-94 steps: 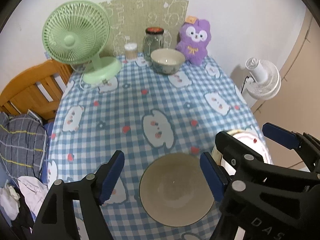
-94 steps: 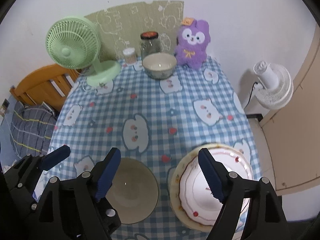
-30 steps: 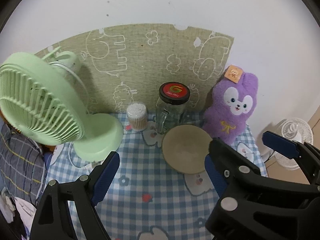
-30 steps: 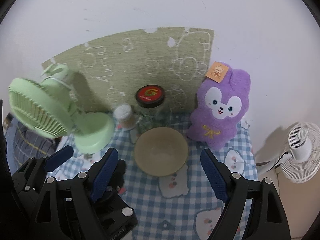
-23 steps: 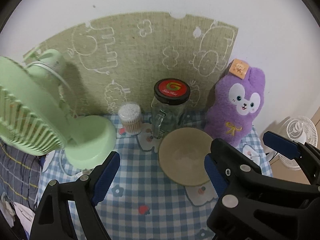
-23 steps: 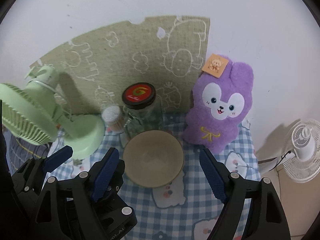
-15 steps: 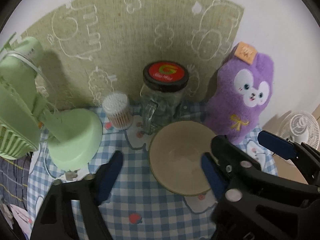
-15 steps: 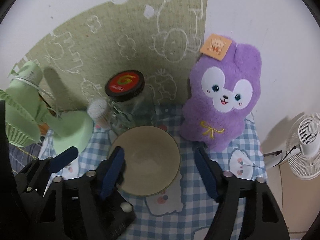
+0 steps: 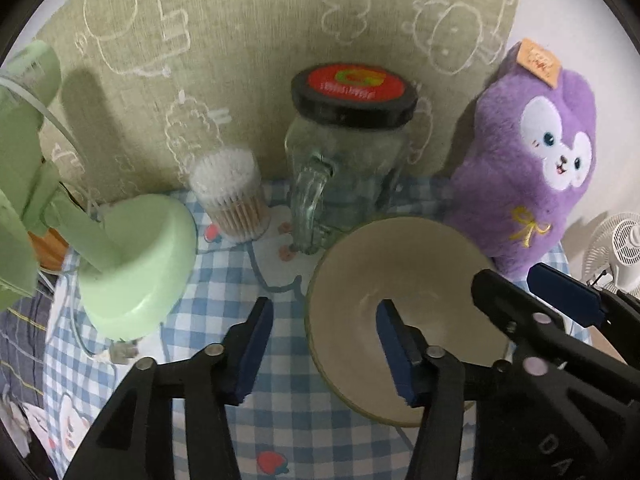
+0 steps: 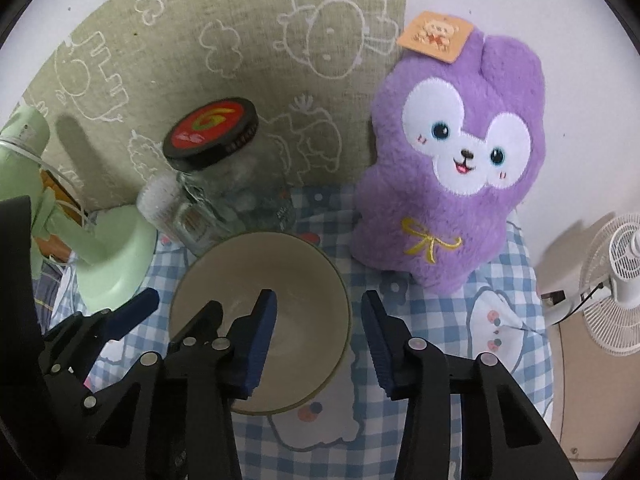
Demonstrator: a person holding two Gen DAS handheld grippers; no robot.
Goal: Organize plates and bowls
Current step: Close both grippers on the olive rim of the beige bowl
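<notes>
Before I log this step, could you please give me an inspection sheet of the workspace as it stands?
Surface: blue-and-white checked tablecloth with cartoon prints, covering the table.
Job's things: round beige ceramic bowl, upright, near the back; no plate in view.
Clutter: lidded glass jar with a red-and-black lid, tub of cotton swabs, green desk fan, purple plush rabbit.
Grippers: left gripper and right gripper each straddle one side of the bowl's rim; both have just been closing, pads not yet pressing.
Cables: a thin white one by the green fan's base.
Surroundings: green printed mat against the white wall; white floor fan at right.
</notes>
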